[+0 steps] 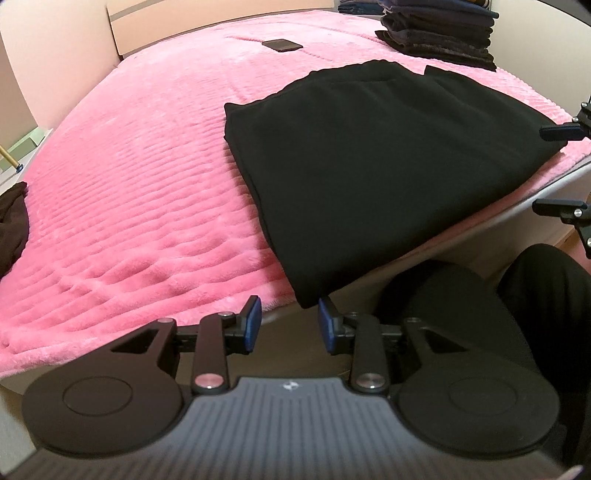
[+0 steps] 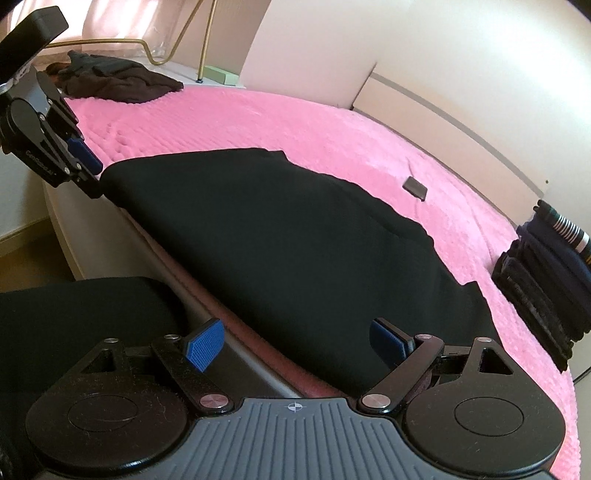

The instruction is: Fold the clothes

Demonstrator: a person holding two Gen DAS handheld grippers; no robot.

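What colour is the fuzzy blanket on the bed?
Pink, with ribbed stripes in the blanket. The left wrist view shows it best.

Soft, even indoor light, brightest at the curtain (image 2: 110, 22); strong fisheye bending at edges, black cloth (image 1: 369, 166) shows little detail.

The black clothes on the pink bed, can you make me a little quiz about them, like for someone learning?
1. True or false: the left claw is squeezing the black garment.
2. Where is the stack of folded clothes? A) on the floor B) on the pink blanket, beyond the black garment C) inside a drawer
3. Fill in: the crumpled brown garment lies at the far ____ of the bed.

Key:
1. False. Both the left claw and the right claw are open and hold nothing.
2. B
3. corner
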